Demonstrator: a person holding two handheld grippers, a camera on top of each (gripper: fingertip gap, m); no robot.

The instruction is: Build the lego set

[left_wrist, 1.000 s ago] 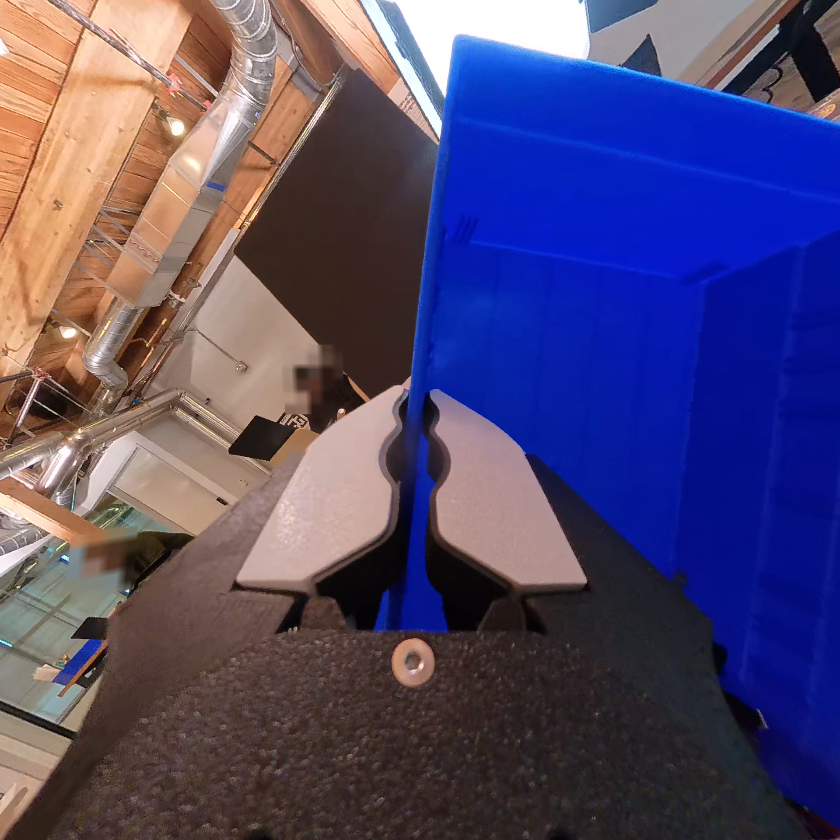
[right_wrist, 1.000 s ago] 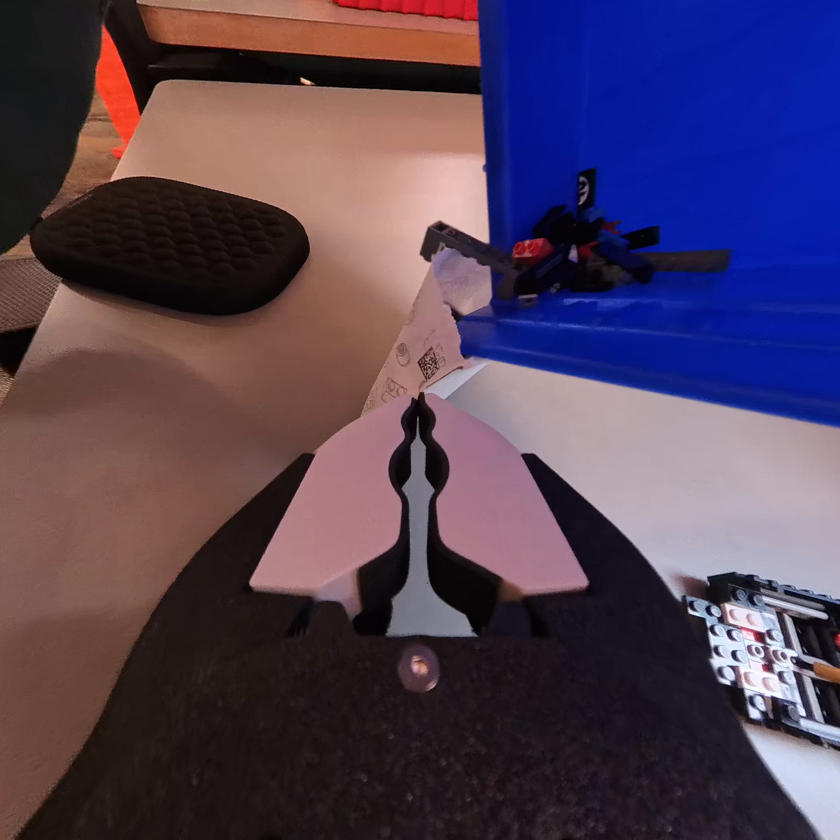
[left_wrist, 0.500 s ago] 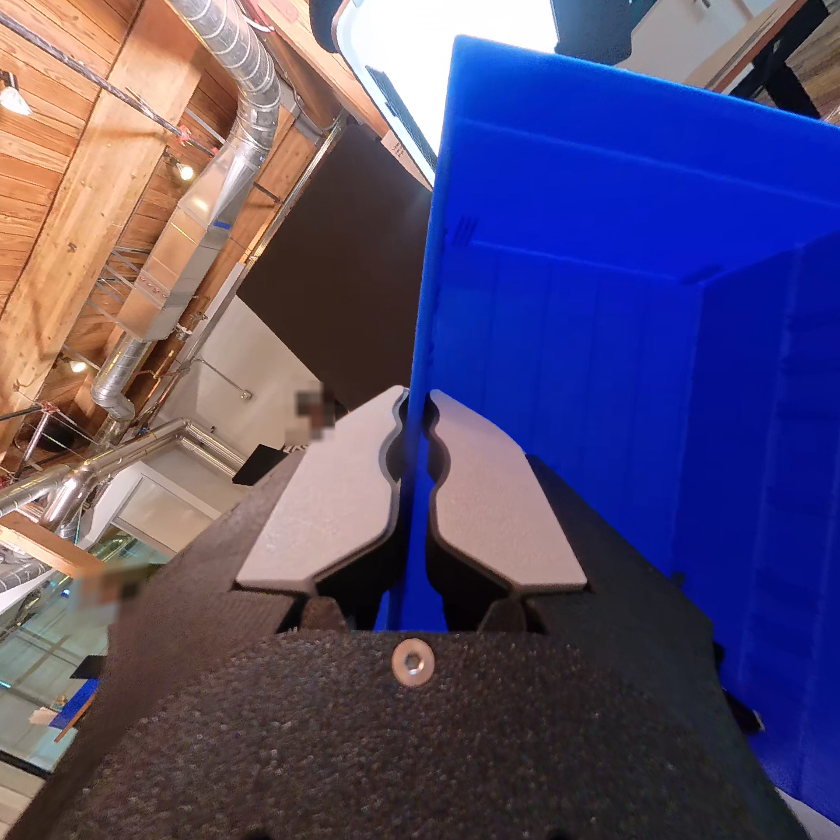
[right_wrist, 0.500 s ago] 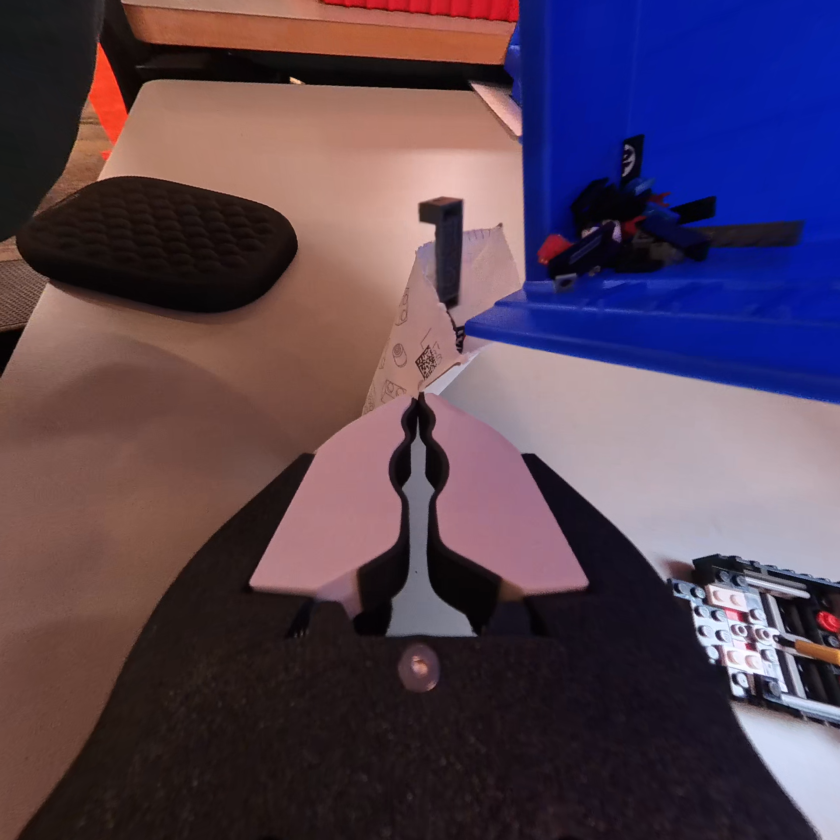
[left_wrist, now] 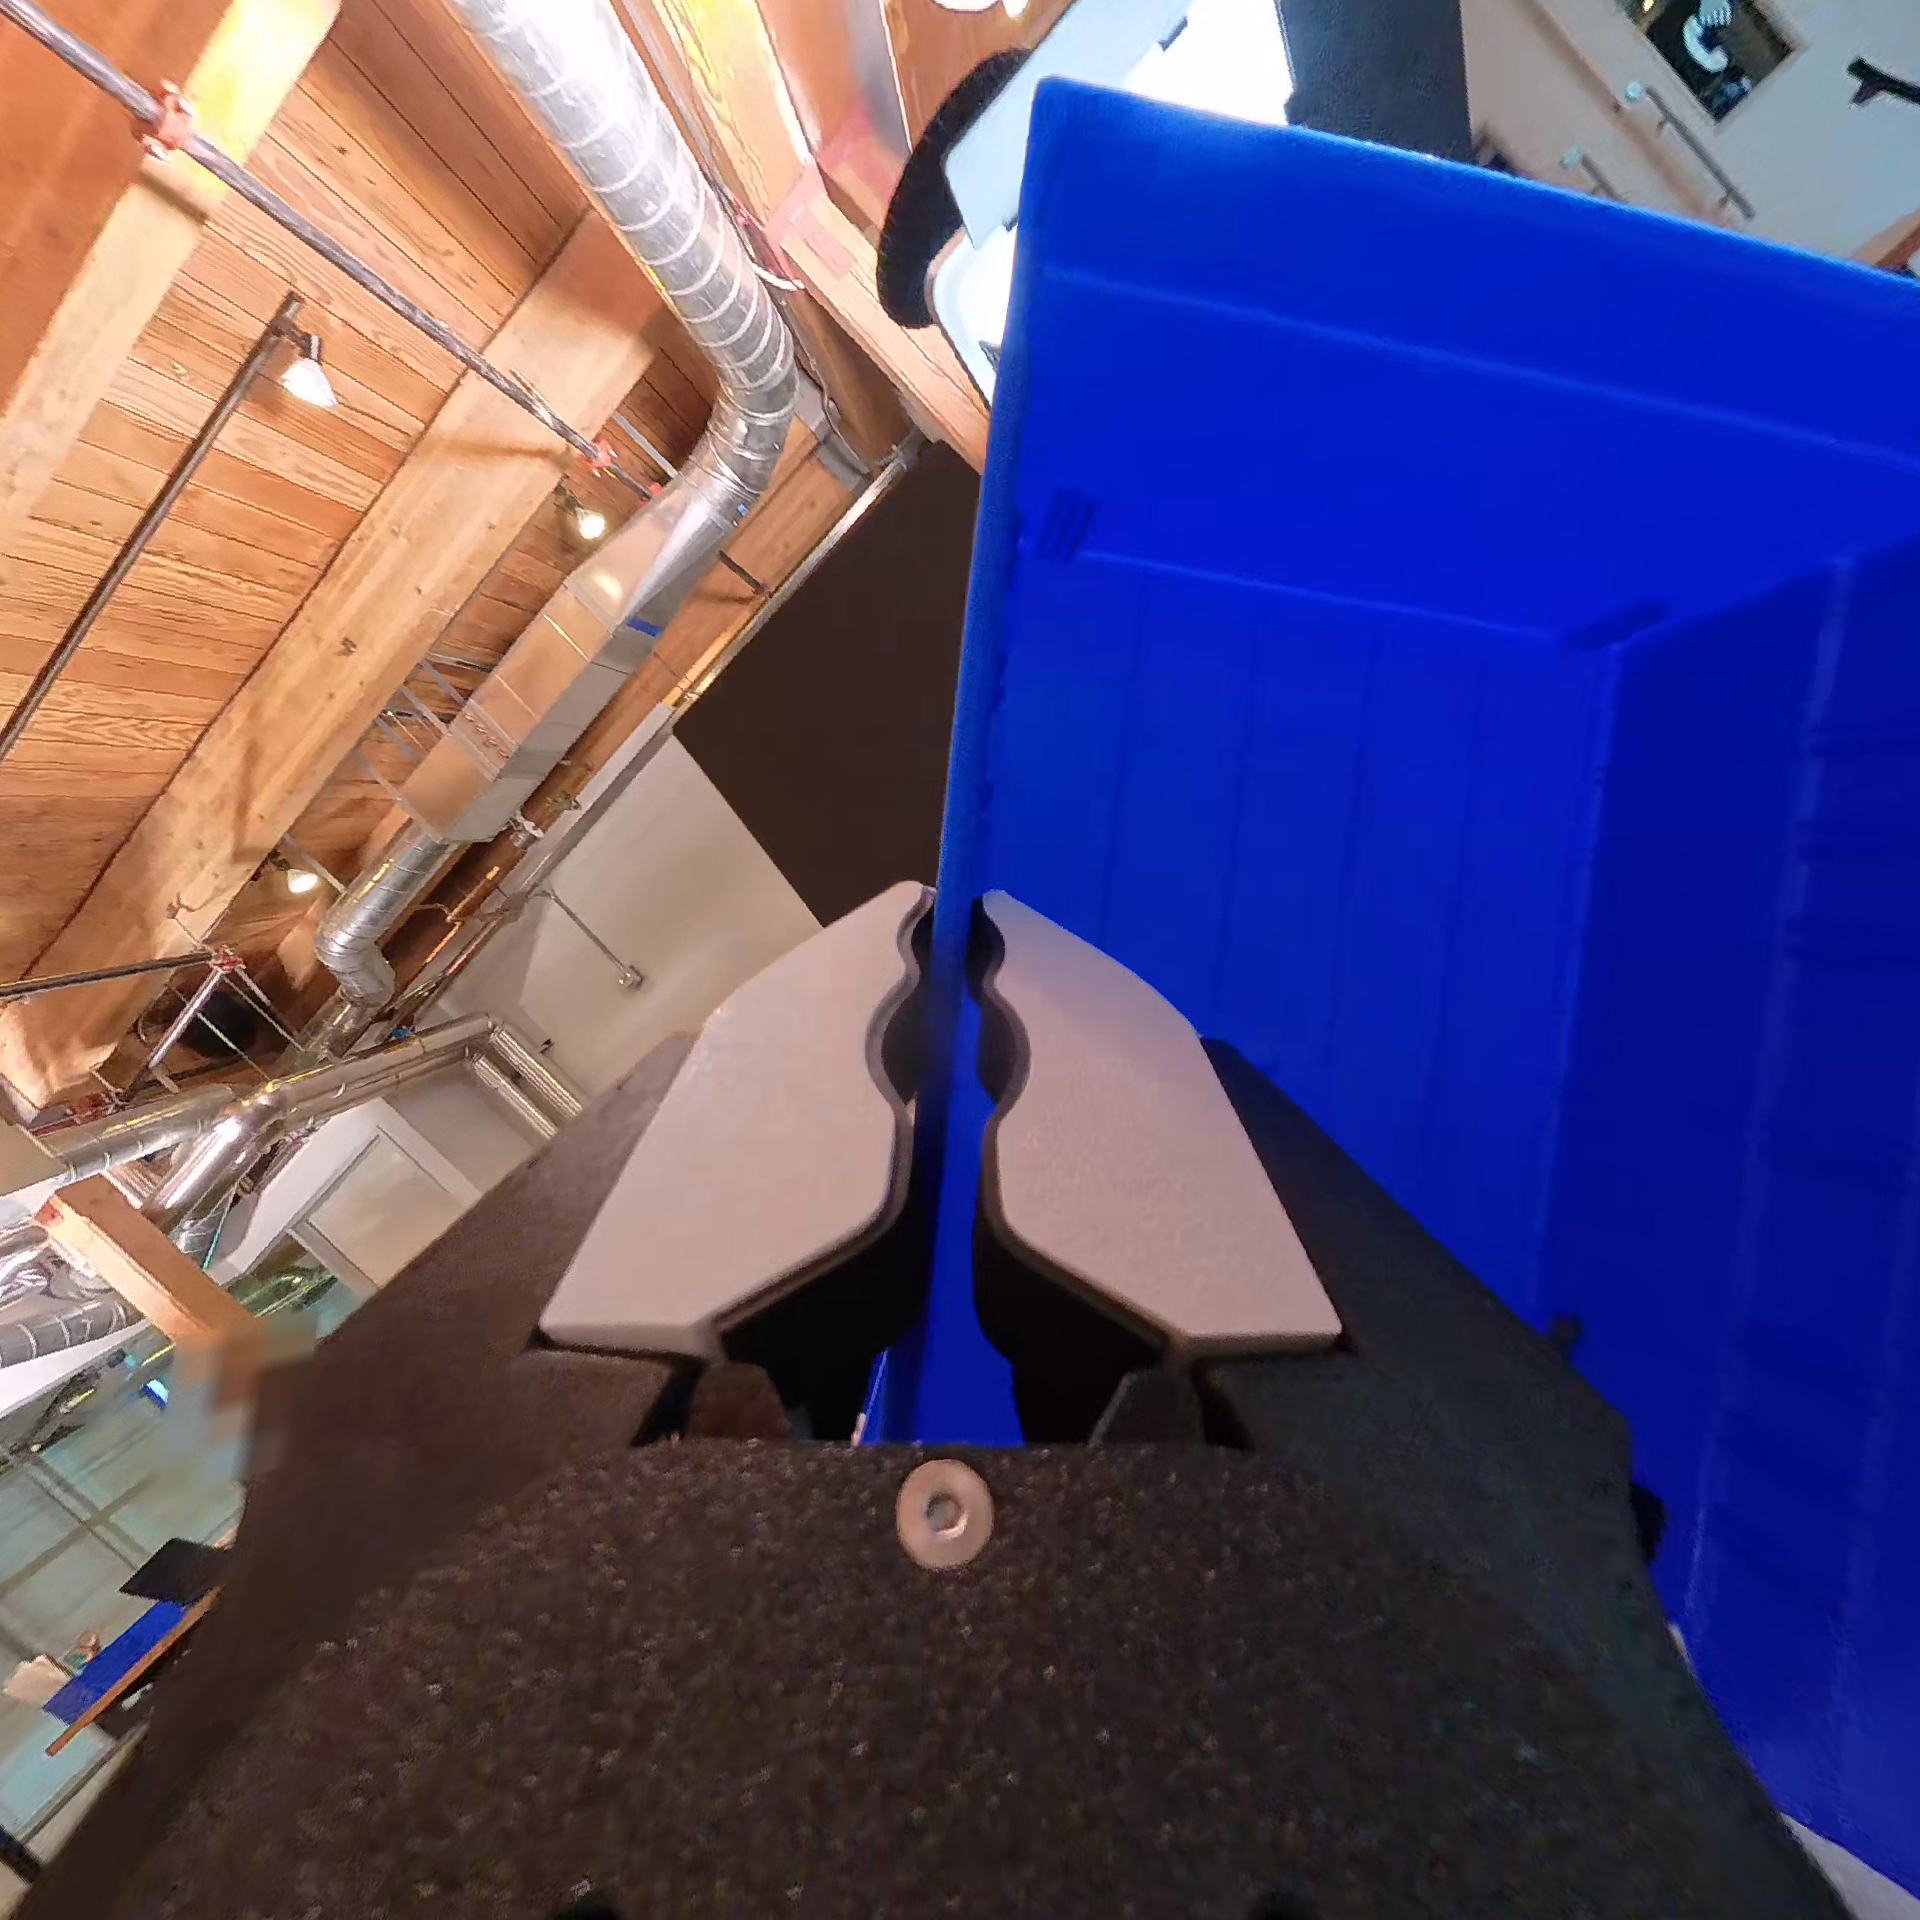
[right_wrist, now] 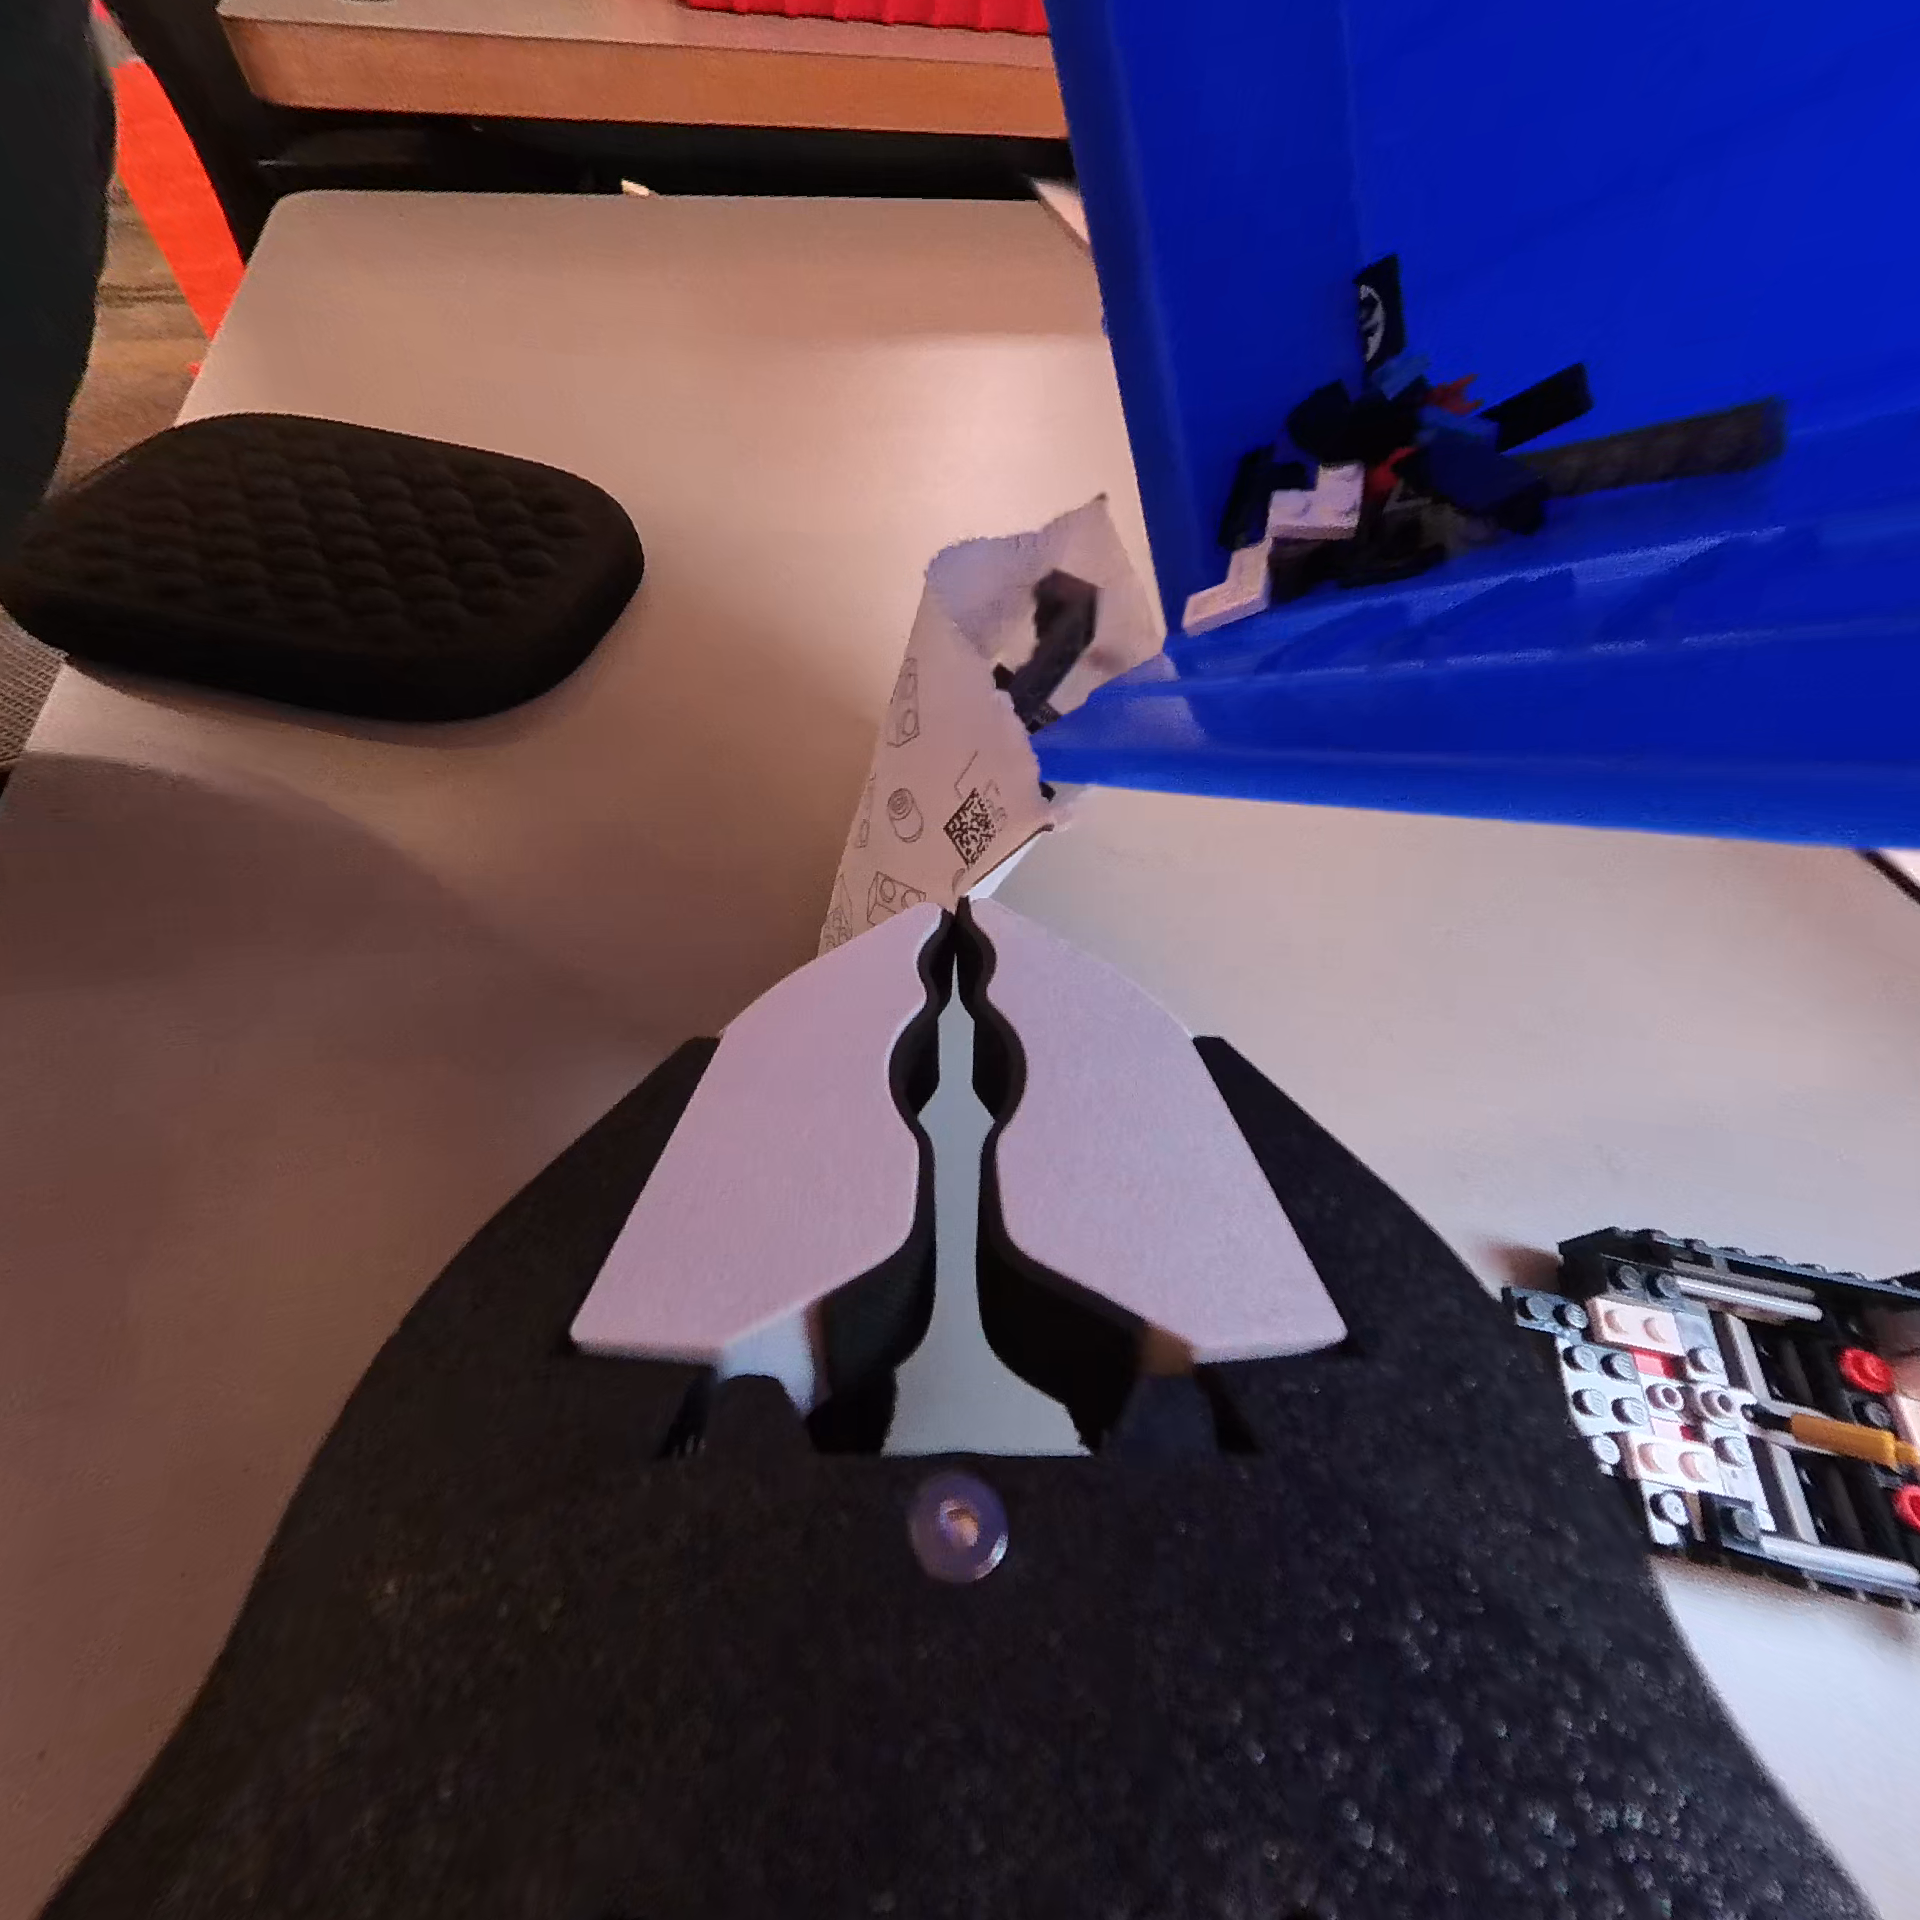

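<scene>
Two grippers are at work over the pale tabletop (right_wrist: pixel 540 343). The left gripper (left_wrist: pixel 948 914) has its grey fingers clamped on the thin side wall of a big blue plastic bin (left_wrist: pixel 1403 727), one finger outside the wall and one inside, and the bin is lifted and tipped steeply; past it that camera sees wooden ceiling planks and a silver air duct (left_wrist: pixel 665 218).

From the right wrist view the tilted blue bin hangs above the table with its low lip pointing down toward a torn white paper bag (right_wrist: pixel 935 790) printed with brick outlines. A small heap of loose lego pieces (right_wrist: pixel 1382 488), black, blue, red and light grey, has slid down into the bin's lowest corner, touching the lip. One dark piece (right_wrist: pixel 1055 634) sits at the bag's open mouth, just beside the bin's edge.

The right gripper (right_wrist: pixel 958 920) pinches the lower edge of that paper bag, its fingertips drawn together on the paper. A partly built lego plate assembly (right_wrist: pixel 1725 1423), black and grey with red studs, lies flat on the table to the right, near the gripper. A black textured cushion pad (right_wrist: pixel 312 561) rests well apart on the left.
</scene>
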